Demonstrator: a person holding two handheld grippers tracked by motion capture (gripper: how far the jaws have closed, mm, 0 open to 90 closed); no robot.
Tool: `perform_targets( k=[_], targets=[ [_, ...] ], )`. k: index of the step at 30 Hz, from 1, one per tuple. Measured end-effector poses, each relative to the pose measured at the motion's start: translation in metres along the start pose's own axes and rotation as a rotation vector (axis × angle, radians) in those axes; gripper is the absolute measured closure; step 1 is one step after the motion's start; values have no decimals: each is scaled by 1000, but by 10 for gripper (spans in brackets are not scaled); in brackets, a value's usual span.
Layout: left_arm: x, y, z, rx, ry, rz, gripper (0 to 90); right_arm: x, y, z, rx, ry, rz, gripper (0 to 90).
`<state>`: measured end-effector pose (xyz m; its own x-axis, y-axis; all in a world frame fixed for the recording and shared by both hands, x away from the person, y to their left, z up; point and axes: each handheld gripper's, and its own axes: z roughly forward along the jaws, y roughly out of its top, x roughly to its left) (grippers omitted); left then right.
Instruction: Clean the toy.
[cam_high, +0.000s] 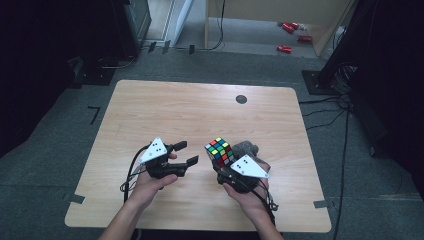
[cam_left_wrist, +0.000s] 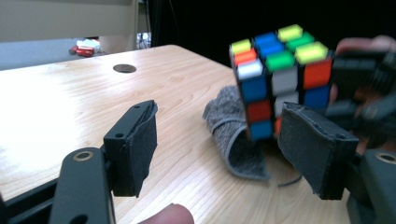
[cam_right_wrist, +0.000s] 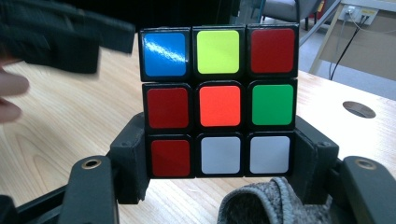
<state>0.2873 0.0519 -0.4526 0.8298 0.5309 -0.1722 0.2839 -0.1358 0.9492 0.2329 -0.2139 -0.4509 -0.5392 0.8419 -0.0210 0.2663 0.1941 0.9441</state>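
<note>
Evidently the right gripper (cam_high: 225, 161) pinches the scrambled cube (cam_high: 219, 151) by its bottom layer, lifted off the desk (cam_high: 165, 110), probably so the left gripper (cam_high: 186, 153), jaws spread at the cube's nine o'clock, can turn a face. A grey cloth (cam_left_wrist: 233, 135) lies partly hidden behind the cube.

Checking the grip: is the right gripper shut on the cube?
Shut: the right gripper's jaws press both sides of the cube.
</note>
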Motion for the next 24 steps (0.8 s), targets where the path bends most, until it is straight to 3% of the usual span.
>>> perform_targets(
  k=[3,5,7,8,9,11,13,14,16,17,18,24],
  targets=[
    [-3,-2,2,22,-9,50,264,-3,3,-3,-11,17,16,344],
    [-7,-5,5,65,-6,100,267,-4,5,-5,-15,29,26,345],
    [-8,-6,6,76,-4,118,264,-3,6,-5,-16,39,37,345],
    [-11,-8,8,90,-1,158,245,-1,6,-5,-15,61,54,344],
    [-11,-8,8,90,-1,158,240,-1,6,-5,-15,61,54,344],
    [-16,-10,10,94,0,213,228,3,6,-3,-3,85,47,344],
    [-17,-11,11,93,-2,229,220,6,6,-2,3,102,55,345],
    [-19,-14,12,95,11,272,218,6,6,-2,4,111,60,345],
    [-20,-15,13,91,18,293,219,7,6,-1,9,129,66,345],
    [-21,-17,13,75,28,339,219,7,6,-1,12,140,69,345],
    [-21,-17,13,75,28,339,220,7,6,-1,12,140,69,345],
    [-24,-22,15,56,28,427,218,9,8,-1,34,181,99,344]
  ],
)
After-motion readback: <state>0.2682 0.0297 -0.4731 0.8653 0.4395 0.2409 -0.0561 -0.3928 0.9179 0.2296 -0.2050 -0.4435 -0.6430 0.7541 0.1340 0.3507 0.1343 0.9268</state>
